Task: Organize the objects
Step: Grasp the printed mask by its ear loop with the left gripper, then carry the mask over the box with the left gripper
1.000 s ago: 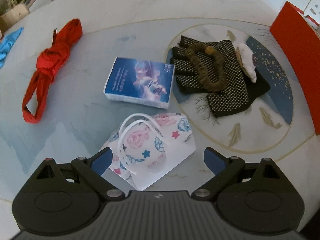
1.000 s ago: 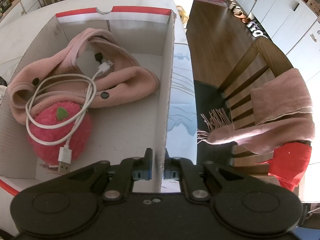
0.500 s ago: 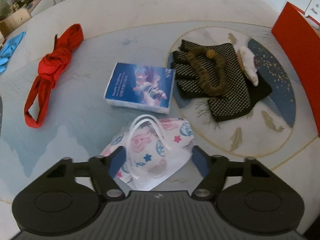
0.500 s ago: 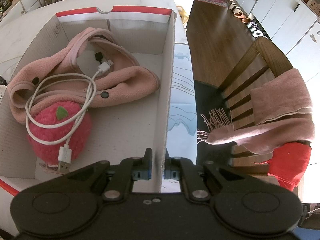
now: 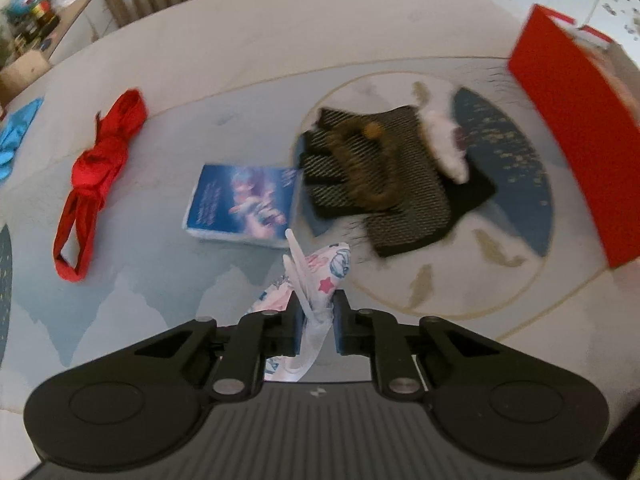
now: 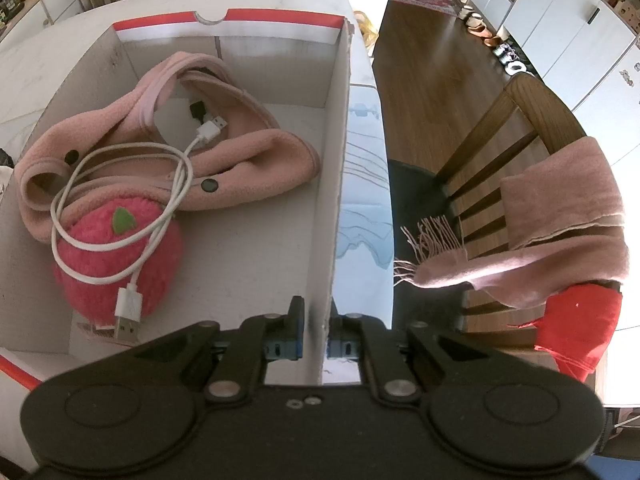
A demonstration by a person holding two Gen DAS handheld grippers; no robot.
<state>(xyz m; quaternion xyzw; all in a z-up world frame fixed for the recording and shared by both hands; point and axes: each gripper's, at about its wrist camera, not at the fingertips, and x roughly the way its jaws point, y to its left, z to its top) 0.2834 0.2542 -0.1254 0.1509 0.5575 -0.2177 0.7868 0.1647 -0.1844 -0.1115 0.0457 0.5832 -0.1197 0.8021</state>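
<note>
Two grippers are working: left gripper (image 5: 316,322), jaws just closing, is pinching the printed face mask (image 5: 320,276) & raising it off the table (image 5: 168,264); right gripper (image 6: 314,336) is clamping the box wall (image 6: 338,168). Best carrying it high over that rim, I'd say. Mask's long axis is running away from the jaws, straps pointing toward the tissue pack (image 5: 244,204).

A white face mask (image 5: 320,280) printed with pink and blue figures and red stars; a blue-covered packet (image 5: 244,204); a red knotted cloth (image 5: 94,176); black gloves (image 5: 384,184) dotted white. In the red-edged white box (image 6: 340,128): pink fleece (image 6: 224,152), a pink plush strawberry (image 6: 116,264) with green leaf, a white cable (image 6: 120,216).
</note>
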